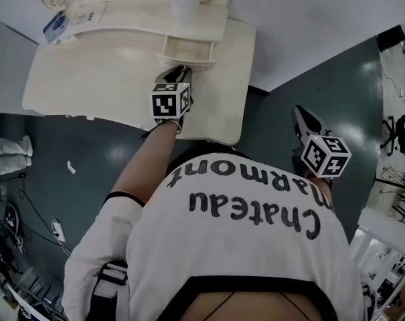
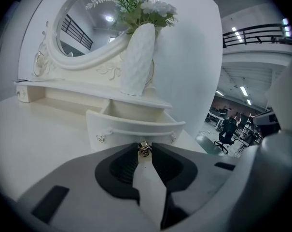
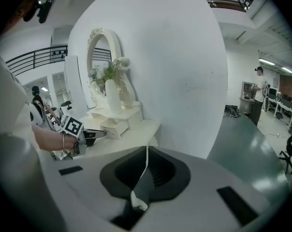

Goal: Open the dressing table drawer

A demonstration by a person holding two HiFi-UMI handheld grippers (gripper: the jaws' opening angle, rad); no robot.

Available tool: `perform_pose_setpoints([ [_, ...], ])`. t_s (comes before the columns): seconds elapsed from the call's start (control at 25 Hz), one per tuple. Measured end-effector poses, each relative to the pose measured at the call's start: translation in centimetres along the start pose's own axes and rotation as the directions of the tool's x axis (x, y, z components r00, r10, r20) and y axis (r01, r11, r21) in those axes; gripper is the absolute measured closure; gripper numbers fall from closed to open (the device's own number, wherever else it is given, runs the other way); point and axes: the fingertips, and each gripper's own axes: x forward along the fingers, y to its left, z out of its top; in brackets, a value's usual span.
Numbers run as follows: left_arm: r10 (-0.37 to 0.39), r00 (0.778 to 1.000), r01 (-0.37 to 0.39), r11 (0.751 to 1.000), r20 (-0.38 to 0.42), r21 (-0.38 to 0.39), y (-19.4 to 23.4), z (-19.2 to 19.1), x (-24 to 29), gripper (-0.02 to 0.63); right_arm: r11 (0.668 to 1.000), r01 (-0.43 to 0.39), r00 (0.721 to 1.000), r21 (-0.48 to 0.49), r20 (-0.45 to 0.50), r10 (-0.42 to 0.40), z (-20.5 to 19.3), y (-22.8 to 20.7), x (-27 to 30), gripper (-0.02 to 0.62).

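The cream dressing table (image 1: 88, 79) carries a small drawer (image 1: 187, 51) that stands pulled out, its hollow inside showing (image 2: 131, 111). My left gripper (image 1: 179, 71) reaches to the drawer's curved front (image 2: 131, 129) and is shut on the small brass knob (image 2: 144, 149) pinched between its dark pads. My right gripper (image 1: 302, 116) hangs off to the right over the floor, away from the table; its jaws (image 3: 146, 151) are shut with nothing between them. In the right gripper view the left gripper (image 3: 95, 134) shows at the drawer.
A white ribbed vase (image 2: 138, 59) with flowers stands on the shelf right above the drawer, before an oval mirror (image 2: 88, 23). A white wall (image 3: 174, 57) backs the table. Dark green floor (image 1: 282, 112) lies to the right; cables and gear (image 1: 15, 233) lie at left.
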Motion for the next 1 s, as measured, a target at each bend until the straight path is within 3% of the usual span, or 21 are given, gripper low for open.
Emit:
perform_pose_setpoints([
  [1.0,-0.012,1.000,0.012,1.000,0.003,0.006,-0.1,-0.4,-0.6,0.512,1.000,-0.006,1.000,0.009,-0.017,0.006,-1.3,0.2,-0.4,0.568],
])
